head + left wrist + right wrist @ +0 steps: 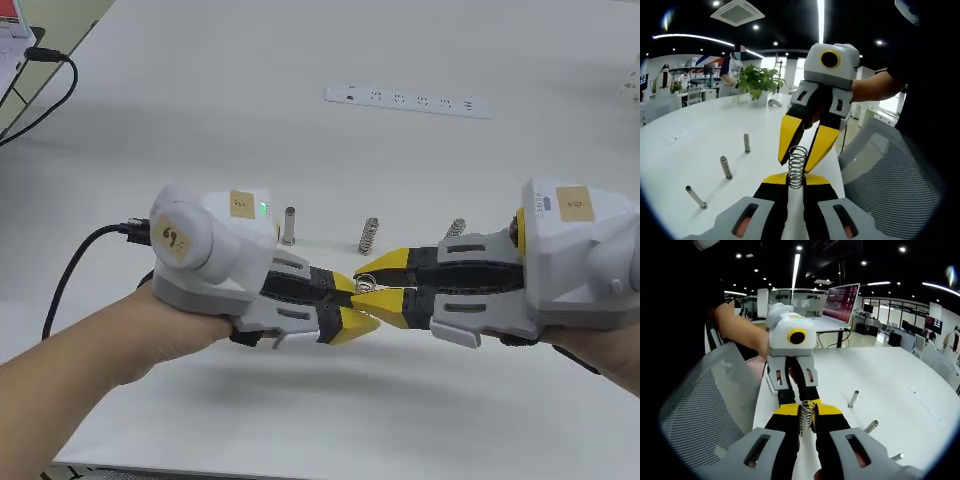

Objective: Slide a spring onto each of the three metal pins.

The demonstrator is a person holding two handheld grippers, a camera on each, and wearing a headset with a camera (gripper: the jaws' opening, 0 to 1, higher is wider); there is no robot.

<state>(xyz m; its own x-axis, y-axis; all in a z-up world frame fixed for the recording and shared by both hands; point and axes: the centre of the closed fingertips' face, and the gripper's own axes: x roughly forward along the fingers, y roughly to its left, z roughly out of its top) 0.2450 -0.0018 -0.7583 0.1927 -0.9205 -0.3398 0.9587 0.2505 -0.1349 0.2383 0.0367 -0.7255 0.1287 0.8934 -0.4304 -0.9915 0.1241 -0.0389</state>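
Silvery steel coil spring [365, 285] held in mid-air at centre of head view, above white table [300, 60]. Clenched at its near end by yellow-tipped left gripper [795, 180], bottom centre of left gripper view, coil sticking straight out past the tips. Straddled by yellow-tipped right gripper [807, 411], jaws spread in a V either side of the coil, not biting as far as can be told. Nose to nose like this probably for a hand-over or re-grip: likely to get the coil held by its side, bore free and lined up for a pin.

Behind the tips, in a row across middle of head view:
- bare grey metal pin [289, 225], upright, left end of row
- middle pin wearing a spring [369, 235]
- right-end pin wearing a spring [455, 228], just behind right gripper's body

Two of three done by the look of it; bare pin presumably meant for this spring. Same row at lower left of left gripper view, well apart from the tips.

Long white power strip [408, 100] at upper centre-right, black cable [50, 90] at upper left, both well clear of the work.

Next, as a guess: close right, let go left, carry to bare pin, lower bore over its top. Risk: coil tilting or springing out during the swap.
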